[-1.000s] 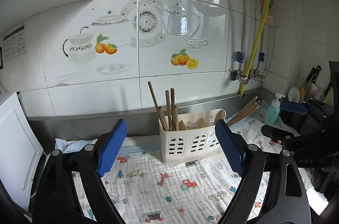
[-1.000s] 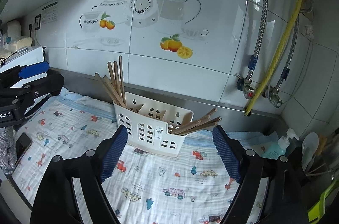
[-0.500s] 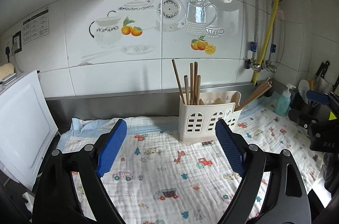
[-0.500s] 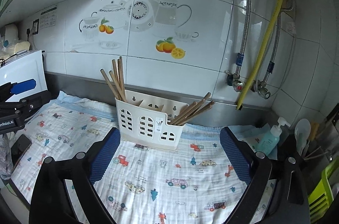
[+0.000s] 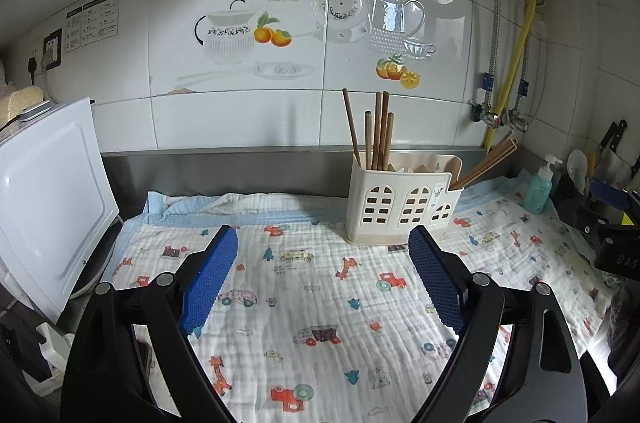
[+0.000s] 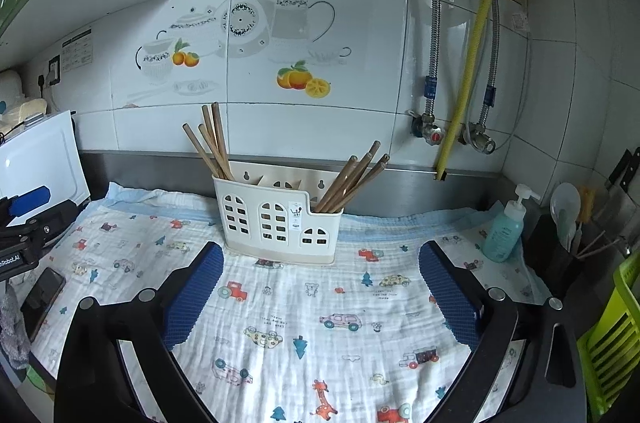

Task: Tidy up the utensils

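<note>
Black gripper (image 5: 616, 259) — lettering "DAS"

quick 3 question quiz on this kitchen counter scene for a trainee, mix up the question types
1. True or false: the left tongs are shut on a chopstick.
2. Multiple choice: the white utensil holder stands on (a) bare steel, (b) a printed cloth, (c) a plate.
3. Fill in: the chopsticks sit in two groups, an upright bunch at one end compartment and a leaning bunch at the ____ end.

Key
1. False: both the left tongs and the right tongs are open, with nothing between the pads.
2. b
3. other (the lower end; the middle compartment's contents cannot be made out).
</note>
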